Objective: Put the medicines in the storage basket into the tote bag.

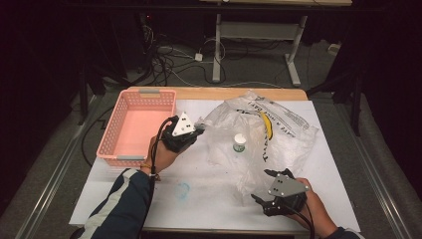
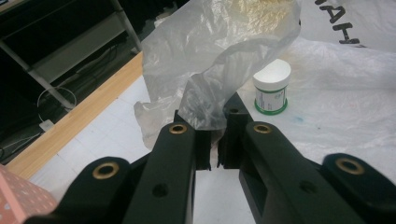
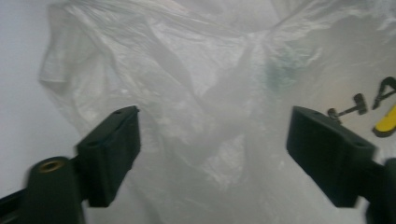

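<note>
Plastic is pinched between the jaws of the left gripper (image 2: 212, 151), which holds one edge of the clear bag (image 1: 259, 134) lifted off the white surface (image 1: 209, 194). The right gripper (image 3: 212, 154) stands with jaws wide apart at the bag's near corner, film between them but not pressed. The bag looks light, limp and slippery; a bunched edge should grip best. A small white jar (image 1: 240, 143) stands beside it, a pink basket (image 1: 117, 142) farther left.
</note>
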A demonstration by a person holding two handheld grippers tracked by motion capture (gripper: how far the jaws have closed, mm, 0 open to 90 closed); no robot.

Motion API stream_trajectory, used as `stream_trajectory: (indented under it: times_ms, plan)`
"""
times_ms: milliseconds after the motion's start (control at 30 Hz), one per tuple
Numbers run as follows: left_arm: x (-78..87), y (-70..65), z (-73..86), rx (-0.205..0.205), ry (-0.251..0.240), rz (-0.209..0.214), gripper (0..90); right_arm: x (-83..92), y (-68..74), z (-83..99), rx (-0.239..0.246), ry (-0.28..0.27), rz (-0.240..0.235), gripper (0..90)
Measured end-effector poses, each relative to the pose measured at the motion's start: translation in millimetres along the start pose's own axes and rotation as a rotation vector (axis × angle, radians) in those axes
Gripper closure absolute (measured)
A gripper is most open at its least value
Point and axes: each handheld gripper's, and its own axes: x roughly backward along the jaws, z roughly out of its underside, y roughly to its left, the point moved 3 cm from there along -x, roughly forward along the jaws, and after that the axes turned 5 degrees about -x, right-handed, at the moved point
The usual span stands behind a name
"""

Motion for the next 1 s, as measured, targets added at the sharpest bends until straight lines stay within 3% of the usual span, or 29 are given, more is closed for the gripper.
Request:
stream_trajectory:
  times_ms: [67, 167, 300, 600, 1000]
  plan:
    - [0.4, 0.9, 0.3, -0.002, 0.000, -0.004, 83.7, -1.7, -5.1, 3.5, 0.004, 0.003, 0.025, 50.8]
    - [2.9, 4.0, 0.8, -0.003, -0.004, -0.019, 83.7, -2.6, -13.2, 6.0, -0.025, 0.004, 0.023, 71.8]
    - [7.6, 10.5, 3.3, 0.001, -0.007, -0.041, 83.7, 0.4, -23.3, 0.5, -0.043, -0.031, 0.051, 86.8]
    - [22.5, 24.3, 3.1, 0.018, -0.035, -0.086, 83.7, 14.4, -38.6, -16.2, -0.053, -0.132, 0.131, 90.0]
    - [30.6, 35.3, 1.3, 0.040, -0.066, -0.099, 83.7, 45.6, -78.6, -31.7, -0.113, -0.262, 0.234, 90.0]
